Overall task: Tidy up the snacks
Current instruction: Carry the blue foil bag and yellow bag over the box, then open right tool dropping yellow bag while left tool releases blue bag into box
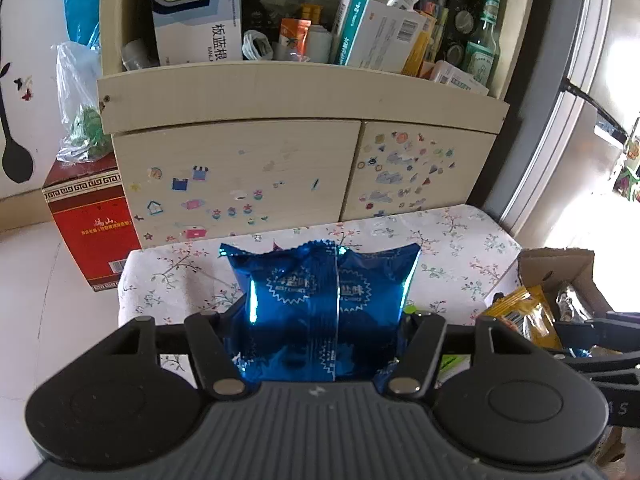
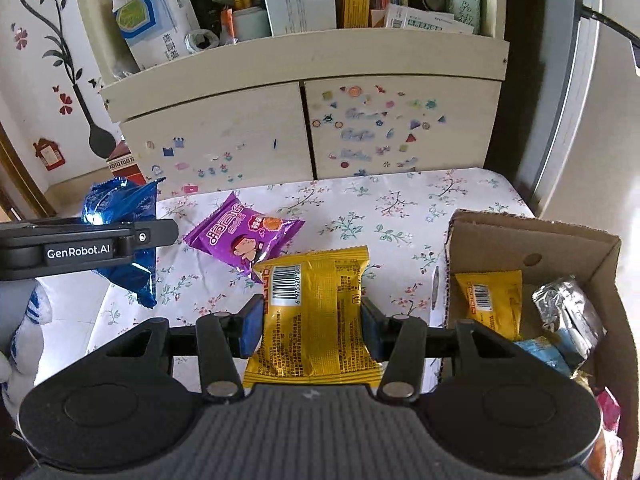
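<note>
Blue foil snack packet [image 1: 320, 304] fills the centre of the left wrist view, where we see it pinched between the fingers of the left gripper [image 1: 324, 320], w/ its crimped top edge upward and clear of the floral tablecloth [image 1: 180, 276] behind it. In the right wrist view the same packet [image 2: 124, 236] shows at centre left, held by the left gripper [image 2: 160, 230], seen side-on w/ "GenRobot.AI" lettering.

Right gripper [image 2: 312, 320], lower centre of the right wrist view: we see its blue pads [image 2: 252, 328] pressed on both sides of a yellow snack packet [image 2: 316, 312], barcode side facing the camera. The packet's upper left corner overlaps a purple snack packet [image 2: 240, 236] lying flat on the cloth [image 2: 380, 208], just above and left of it.

Cardboard box [image 2: 532, 236], right of frame, open-topped, standing on the cloth's right edge. Inside we make out a 2nd yellow packet [image 2: 492, 304], a silver foil packet [image 2: 568, 308] and a light-blue packet [image 2: 548, 352]; other contents too dim to tell. In the left wrist view the box [image 1: 560, 260] sits at lower right.

Background, upper half of both views: pale wooden cabinet [image 2: 312, 128] w/ small stickers on its two doors; its open shelf is crowded w/ medicine boxes [image 1: 380, 28] and a green glass bottle [image 1: 486, 36]. Red carton [image 1: 92, 232] on the floor at left of the left wrist view.
</note>
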